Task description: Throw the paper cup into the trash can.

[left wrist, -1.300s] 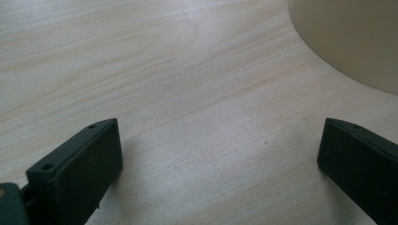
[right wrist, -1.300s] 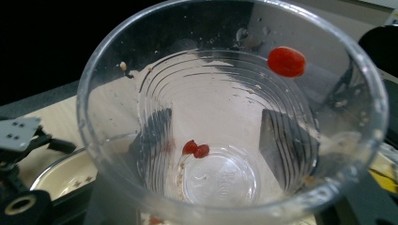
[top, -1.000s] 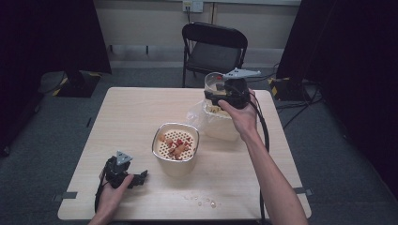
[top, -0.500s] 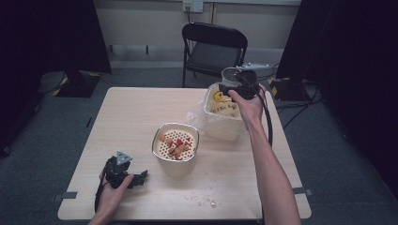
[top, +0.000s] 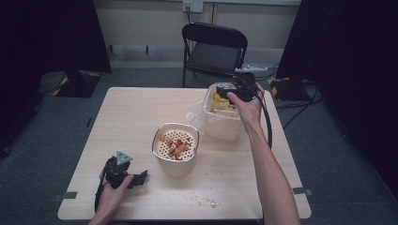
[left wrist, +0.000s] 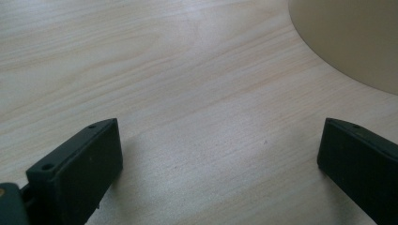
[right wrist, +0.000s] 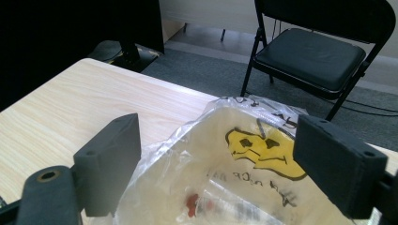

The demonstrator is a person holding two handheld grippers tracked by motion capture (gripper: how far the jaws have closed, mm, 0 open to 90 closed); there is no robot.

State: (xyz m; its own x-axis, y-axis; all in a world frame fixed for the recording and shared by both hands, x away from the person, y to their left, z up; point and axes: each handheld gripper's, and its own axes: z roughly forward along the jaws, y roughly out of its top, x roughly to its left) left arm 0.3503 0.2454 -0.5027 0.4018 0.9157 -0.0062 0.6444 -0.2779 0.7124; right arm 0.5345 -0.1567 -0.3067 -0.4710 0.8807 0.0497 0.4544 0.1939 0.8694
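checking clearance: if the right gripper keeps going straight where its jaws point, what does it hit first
Most likely the plastic bag lining the white tub: the right gripper, jaws open, points down into it. Depth is unclear, so contact distance is uncertain.

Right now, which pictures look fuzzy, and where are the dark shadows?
High view: sharp on the table, black curtains dark at both sides. Left gripper view: wood grain clear, a soft shadow beside the left gripper's jaws, the bowl blurred. Right gripper view: the right gripper's jaws blurred, the bag a bit soft, the chair clear, upper left corner black.
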